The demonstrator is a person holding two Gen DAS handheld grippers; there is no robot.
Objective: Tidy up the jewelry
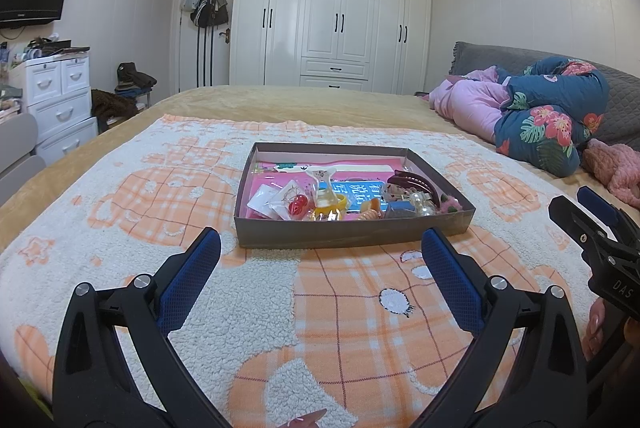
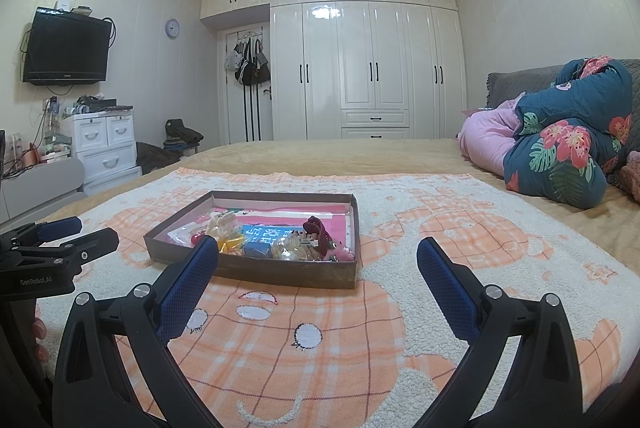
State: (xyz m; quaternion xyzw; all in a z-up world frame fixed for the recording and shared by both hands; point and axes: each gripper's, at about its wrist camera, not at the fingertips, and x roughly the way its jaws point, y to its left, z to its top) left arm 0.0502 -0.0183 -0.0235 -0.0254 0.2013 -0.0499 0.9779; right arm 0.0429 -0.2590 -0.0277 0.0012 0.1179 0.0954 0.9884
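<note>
— Where is the jewelry?
— In the flat box (image 1: 352, 228) on the orange and white blanket (image 1: 340, 308), on the bed. I see a red ball (image 1: 298, 206), a yellow ring (image 1: 340, 202) and a dark red hair clip (image 1: 412, 182).
— And the grippers?
— The left gripper (image 1: 320, 256) and the right gripper (image 2: 318, 260) are both near the box, jaws wide, holding nothing.
</note>
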